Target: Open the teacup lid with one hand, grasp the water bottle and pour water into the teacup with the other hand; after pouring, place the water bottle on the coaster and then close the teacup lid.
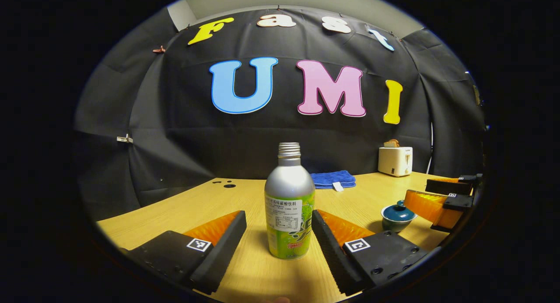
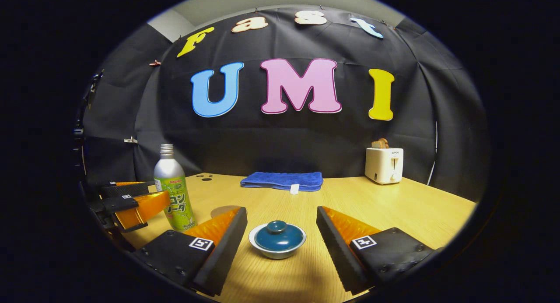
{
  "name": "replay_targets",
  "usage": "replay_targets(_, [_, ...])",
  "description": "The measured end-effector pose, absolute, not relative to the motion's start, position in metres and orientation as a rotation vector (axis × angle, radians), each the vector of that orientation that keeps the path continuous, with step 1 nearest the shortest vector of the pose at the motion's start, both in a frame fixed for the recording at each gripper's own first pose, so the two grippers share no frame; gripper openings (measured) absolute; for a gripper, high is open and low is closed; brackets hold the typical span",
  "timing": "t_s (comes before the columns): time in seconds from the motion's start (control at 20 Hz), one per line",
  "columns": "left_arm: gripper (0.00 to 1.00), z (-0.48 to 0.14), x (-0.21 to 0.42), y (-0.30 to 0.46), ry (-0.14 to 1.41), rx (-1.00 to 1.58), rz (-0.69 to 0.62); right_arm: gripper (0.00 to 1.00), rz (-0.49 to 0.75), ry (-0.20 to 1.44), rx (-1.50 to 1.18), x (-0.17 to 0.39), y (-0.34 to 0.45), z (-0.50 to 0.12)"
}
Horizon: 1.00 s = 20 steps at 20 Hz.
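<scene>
A silver and green water bottle point(image 1: 288, 206) with a bare threaded neck stands upright on the wooden table point(image 1: 253, 272). It sits between the fingers of my left gripper point(image 1: 278, 217), which is open, with a gap on the left side. The teacup point(image 2: 278, 241), a small bowl under a dark blue knobbed lid, rests between the spread fingers of my open right gripper point(image 2: 281, 213); neither finger touches it. The right gripper view also catches the bottle point(image 2: 174, 189) and left gripper point(image 2: 157, 192) at far left. The left gripper view has the teacup point(image 1: 396, 216) and right gripper point(image 1: 420, 191) at far right.
A round grey coaster point(image 2: 221, 211) lies partly hidden behind my right gripper's left finger, between bottle and teacup. A folded blue towel point(image 2: 282, 180) lies at the back of the table. A white toaster point(image 2: 384, 165) stands at the back right.
</scene>
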<state>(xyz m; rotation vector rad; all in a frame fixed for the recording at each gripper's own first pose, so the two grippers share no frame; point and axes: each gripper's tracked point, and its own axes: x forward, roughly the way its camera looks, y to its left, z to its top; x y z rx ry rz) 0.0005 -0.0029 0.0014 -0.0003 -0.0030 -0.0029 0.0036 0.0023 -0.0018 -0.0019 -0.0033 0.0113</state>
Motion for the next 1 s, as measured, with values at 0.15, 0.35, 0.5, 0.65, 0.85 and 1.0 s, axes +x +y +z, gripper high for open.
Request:
replay_targets(0.15, [0.95,0.003,0.001,-0.005,-0.004,0.0,-0.015,0.99,0.02,-0.002,-0.002,0.005,0.004,-0.002])
replay_targets(0.35, [0.95,0.003,0.001,-0.007,-0.004,0.001,-0.027,0.99,0.025,-0.002,-0.002,0.007,0.004,-0.003])
replay_targets(0.5, [0.95,0.003,0.001,-0.007,-0.003,0.001,-0.032,0.99,0.017,0.002,-0.003,0.012,0.001,-0.003])
replay_targets(0.65, [0.95,0.004,0.0,-0.006,-0.003,0.001,-0.032,0.99,0.018,0.004,-0.004,0.018,0.002,-0.004])
replay_targets(0.85, [0.95,0.004,0.001,-0.006,-0.001,0.0,-0.033,0.99,0.011,0.07,-0.012,0.034,-0.001,-0.015])
replay_targets(1.0, [0.95,0.004,0.0,-0.007,-0.001,0.001,-0.038,0.97,0.032,0.146,-0.03,0.042,0.005,-0.026])
